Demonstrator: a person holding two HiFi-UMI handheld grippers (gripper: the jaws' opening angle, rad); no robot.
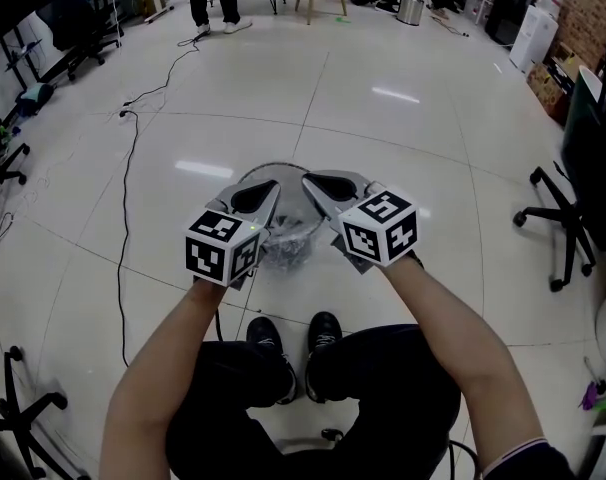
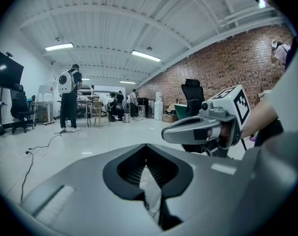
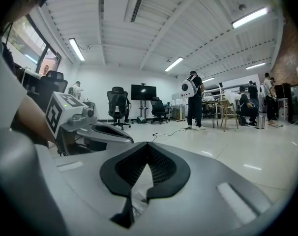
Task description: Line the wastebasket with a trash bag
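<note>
Holding the clear trash bag (image 1: 288,246) by its mouth, we have the left hand-held gripper (image 1: 255,198) and the right hand-held gripper (image 1: 328,190) each clamped shut on a fold of its film. The wastebasket (image 1: 275,167) stands on the floor (image 1: 383,138) straight below them, between the two and equally near either hand. Both forearms (image 1: 173,358) reach forward side by side, grippers nearly level, tips angled toward each other.
</note>
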